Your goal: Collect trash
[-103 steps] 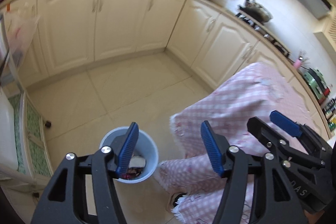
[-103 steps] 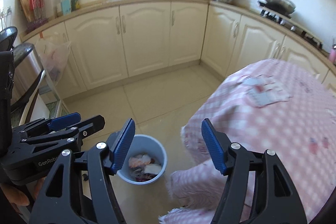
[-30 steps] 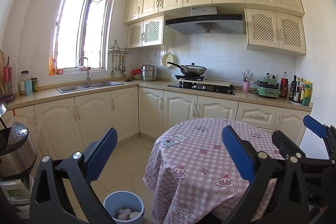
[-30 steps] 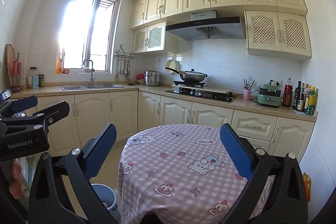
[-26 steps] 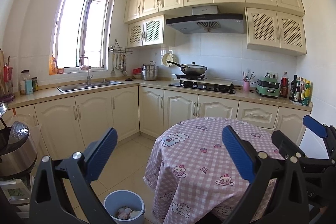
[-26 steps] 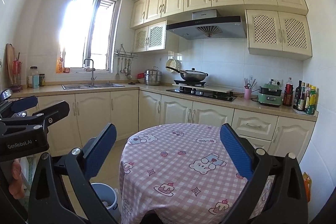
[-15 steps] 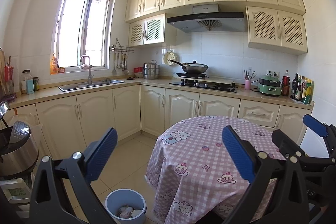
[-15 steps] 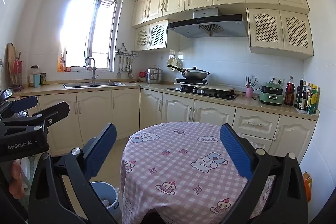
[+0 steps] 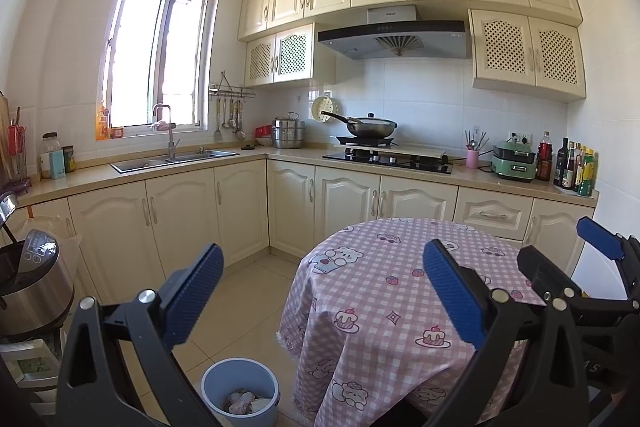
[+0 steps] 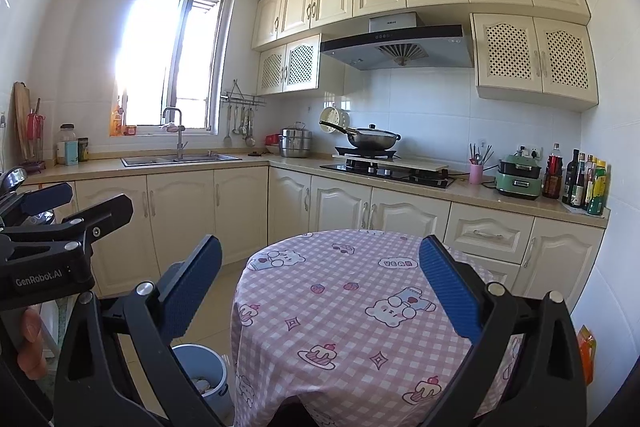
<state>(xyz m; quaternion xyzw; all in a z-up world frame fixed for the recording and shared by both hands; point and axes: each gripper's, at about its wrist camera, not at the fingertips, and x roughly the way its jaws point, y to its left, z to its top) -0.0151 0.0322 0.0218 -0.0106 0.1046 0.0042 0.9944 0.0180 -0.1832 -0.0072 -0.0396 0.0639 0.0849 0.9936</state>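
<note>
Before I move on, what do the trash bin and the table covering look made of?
Trash bin: looks like moulded plastic, matte pale blue, with smooth uniform walls and a rolled rim. Tablecloth: seems a thin woven fabric or possibly soft vinyl, pink gingham printed with bears and cakes; it drapes in loose folds over the table's edge.

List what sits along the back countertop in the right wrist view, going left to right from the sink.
Steel sink → stacked steel steamer pot → black wok on the hob → pink utensil cup → green tabletop cooker → cluster of dark sauce bottles.
</note>
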